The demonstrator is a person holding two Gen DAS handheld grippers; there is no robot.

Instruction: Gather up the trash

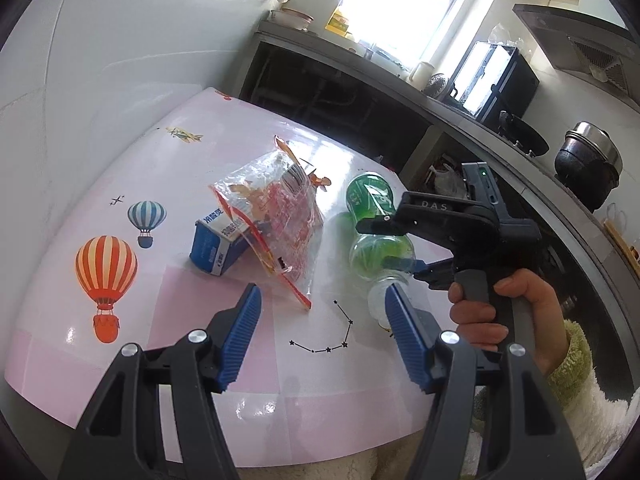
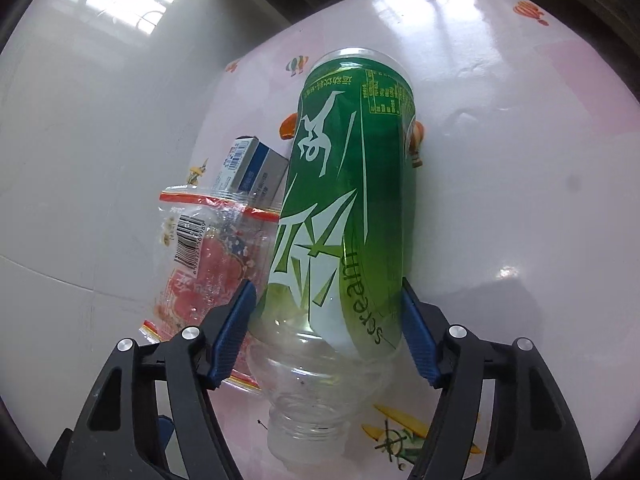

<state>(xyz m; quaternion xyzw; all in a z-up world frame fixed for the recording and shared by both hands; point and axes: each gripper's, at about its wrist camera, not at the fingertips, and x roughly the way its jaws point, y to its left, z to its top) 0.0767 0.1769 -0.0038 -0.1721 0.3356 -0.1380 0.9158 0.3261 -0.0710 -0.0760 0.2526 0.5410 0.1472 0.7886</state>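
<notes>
A capless clear bottle with a green label (image 2: 344,208) lies on its side on the pink table (image 2: 500,160). My right gripper (image 2: 326,292) is shut on it, one blue pad against each side near the shoulder. The left wrist view shows the same grip on the bottle (image 1: 370,196) by the right gripper (image 1: 394,246), held by a hand (image 1: 516,312). A crumpled clear wrapper with red print (image 1: 276,216) leans on a blue-and-white box (image 1: 218,246) left of the bottle. My left gripper (image 1: 324,320) hangs open above the table with nothing between its fingers, the wrapper's corner just ahead.
The table (image 1: 120,352) carries a balloon-print cloth and stands against a white wall (image 1: 100,60). Behind it runs a dark kitchen counter (image 1: 360,64) with a wok (image 1: 524,138), a black pot (image 1: 588,160) and a window above. The table's near edge lies just below my left gripper.
</notes>
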